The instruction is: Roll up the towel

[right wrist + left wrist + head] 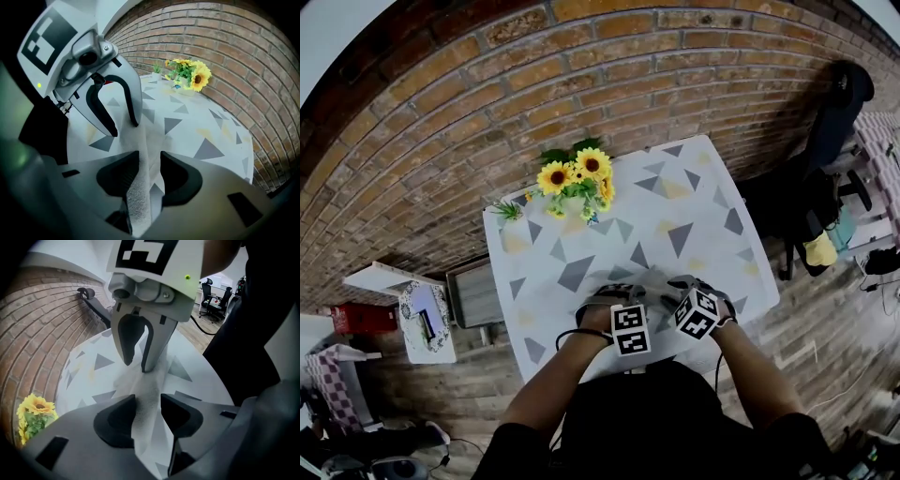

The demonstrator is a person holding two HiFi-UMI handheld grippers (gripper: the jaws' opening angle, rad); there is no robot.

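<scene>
1. Two hand-held grippers meet low in the centre of the head view, at the near edge of the table (581, 234). Their marker cubes sit side by side.
2. The towel (654, 279), pale grey, lies gathered into a narrow ridge on the triangle-patterned top. It sits just above the grippers in the head view and runs from one gripper to the other.
3. The left gripper (148, 405) has its jaws moderately apart and straddles the ridge. The cloth passes between the pads without being pinched.
4. The right gripper (150, 165) also stands partly spread over the ridge. The towel leans on the pad at frame left, and a sliver of table shows beside the other pad.
5. In each gripper view the other gripper's jaws reach down over the same ridge in the upper middle of the frame.
6. Sunflowers (577, 173) stand at the table's far edge, upper centre of the head view, against a brick wall (441, 112).
</scene>
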